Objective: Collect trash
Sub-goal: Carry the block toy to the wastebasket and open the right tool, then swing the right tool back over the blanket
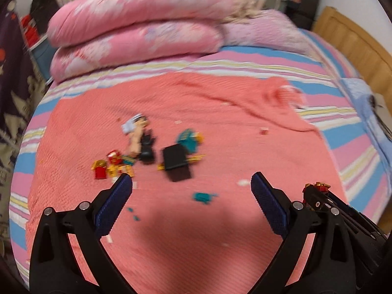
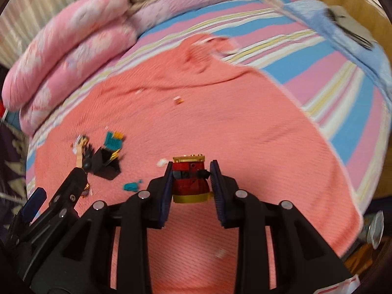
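My right gripper (image 2: 191,171) is shut on a red and gold brick-built piece (image 2: 189,181), lifted above the coral blanket (image 2: 245,134). That same piece (image 1: 316,188) shows at the lower right of the left wrist view. My left gripper (image 1: 191,183) stands open over the blanket with nothing between its fingers. Ahead of it lies a scatter of toy bits: a black block (image 1: 175,160), a teal and yellow piece (image 1: 189,138), red and gold pieces (image 1: 110,166), a small figure (image 1: 137,132) and a teal fragment (image 1: 203,197). The frames are blurred.
Folded pink quilts (image 1: 137,24) are stacked at the far end of the striped bed (image 1: 343,122). A wooden headboard (image 1: 355,46) runs along the right. Tiny crumbs (image 2: 178,100) dot the blanket. A light blue cloth (image 2: 343,36) lies at the far right.
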Demonstrator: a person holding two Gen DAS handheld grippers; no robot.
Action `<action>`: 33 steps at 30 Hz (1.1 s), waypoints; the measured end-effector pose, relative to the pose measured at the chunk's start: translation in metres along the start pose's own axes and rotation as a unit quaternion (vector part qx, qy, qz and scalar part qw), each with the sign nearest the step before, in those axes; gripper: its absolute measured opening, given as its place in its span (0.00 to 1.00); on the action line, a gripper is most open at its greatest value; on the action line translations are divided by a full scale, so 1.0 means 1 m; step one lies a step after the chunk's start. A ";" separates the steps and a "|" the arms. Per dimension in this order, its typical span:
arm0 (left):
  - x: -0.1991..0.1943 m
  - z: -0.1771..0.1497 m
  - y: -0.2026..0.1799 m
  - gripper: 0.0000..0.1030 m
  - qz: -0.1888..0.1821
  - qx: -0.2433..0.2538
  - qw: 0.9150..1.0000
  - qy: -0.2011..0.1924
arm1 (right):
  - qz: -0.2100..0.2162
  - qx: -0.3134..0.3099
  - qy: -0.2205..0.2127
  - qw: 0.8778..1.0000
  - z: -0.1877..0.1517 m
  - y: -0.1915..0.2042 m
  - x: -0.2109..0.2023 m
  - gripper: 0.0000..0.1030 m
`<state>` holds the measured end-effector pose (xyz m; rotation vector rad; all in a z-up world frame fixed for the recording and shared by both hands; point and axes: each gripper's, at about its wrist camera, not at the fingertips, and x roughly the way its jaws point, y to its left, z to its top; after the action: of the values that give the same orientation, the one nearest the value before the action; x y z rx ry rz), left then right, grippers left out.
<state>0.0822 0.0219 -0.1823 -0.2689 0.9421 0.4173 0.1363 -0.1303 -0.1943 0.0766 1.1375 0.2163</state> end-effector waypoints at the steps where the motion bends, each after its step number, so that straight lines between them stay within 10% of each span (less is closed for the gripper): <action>1: -0.009 -0.003 -0.013 0.92 -0.011 0.013 1.000 -0.004 | -0.007 0.017 -0.009 1.000 -0.004 -0.017 -0.014 0.27; 8: -0.059 -0.039 -0.098 0.92 -0.087 0.097 0.991 -0.014 | -0.058 0.113 -0.046 0.991 -0.043 -0.119 -0.081 0.27; 20: -0.119 -0.172 -0.240 0.92 -0.189 0.273 0.943 0.027 | -0.149 0.300 -0.032 0.942 -0.176 -0.280 -0.145 0.28; 25: -0.125 -0.203 -0.269 0.92 -0.201 0.315 0.927 0.036 | -0.181 0.336 -0.016 0.924 -0.200 -0.309 -0.150 0.31; 33: -0.129 -0.200 -0.276 0.92 -0.205 0.316 0.926 0.031 | -0.192 0.348 -0.021 0.918 -0.200 -0.318 -0.153 0.42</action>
<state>-0.0024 -0.3321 -0.1772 0.1155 1.0036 -0.2899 -0.0649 -0.4826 -0.1959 0.4816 1.1179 -0.5480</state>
